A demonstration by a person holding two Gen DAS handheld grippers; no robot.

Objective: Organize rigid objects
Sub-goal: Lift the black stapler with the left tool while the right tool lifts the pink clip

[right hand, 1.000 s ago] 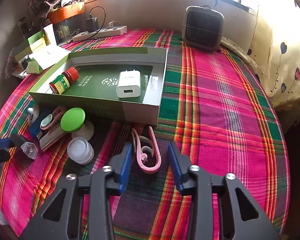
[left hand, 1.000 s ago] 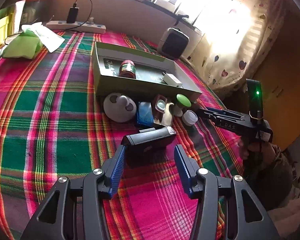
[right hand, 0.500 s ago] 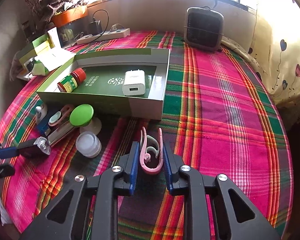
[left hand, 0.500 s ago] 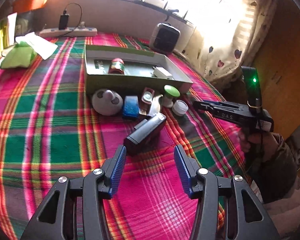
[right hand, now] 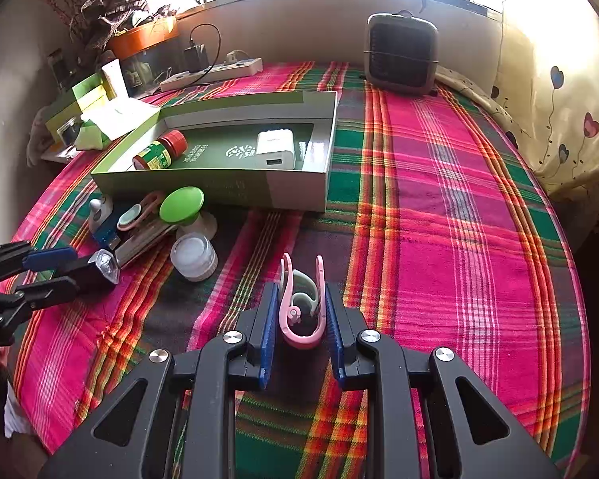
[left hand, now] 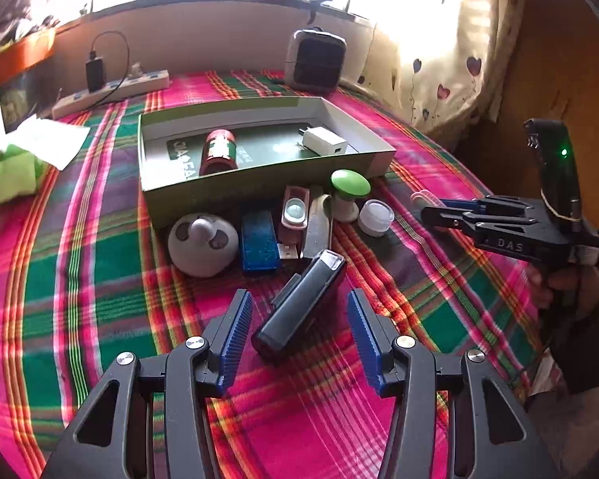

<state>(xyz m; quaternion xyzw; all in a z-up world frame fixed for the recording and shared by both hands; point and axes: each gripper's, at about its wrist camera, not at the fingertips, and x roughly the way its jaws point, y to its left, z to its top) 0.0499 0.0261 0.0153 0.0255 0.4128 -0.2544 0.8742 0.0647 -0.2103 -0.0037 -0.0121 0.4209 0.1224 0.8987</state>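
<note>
My right gripper (right hand: 301, 299) is shut on a pink clip (right hand: 301, 311) on the plaid cloth; its pads press both sides of the clip. My left gripper (left hand: 299, 311) is open, its fingers on either side of a black flashlight (left hand: 299, 307) that lies tilted on the cloth, not touching it. The flashlight also shows in the right wrist view (right hand: 96, 273). A green open box (left hand: 267, 183) holds a red-capped bottle (left hand: 219, 151) and a white charger (left hand: 324, 140).
Before the box lie a grey round gadget (left hand: 203, 241), a blue USB stick (left hand: 259, 245), a green-capped jar (left hand: 349, 191) and a white jar (left hand: 375, 217). A small heater (right hand: 401, 54) and a power strip (right hand: 211, 74) stand at the back.
My right gripper has closed on the pink clip. My left gripper has moved forward, so the flashlight now lies between its open fingers.
</note>
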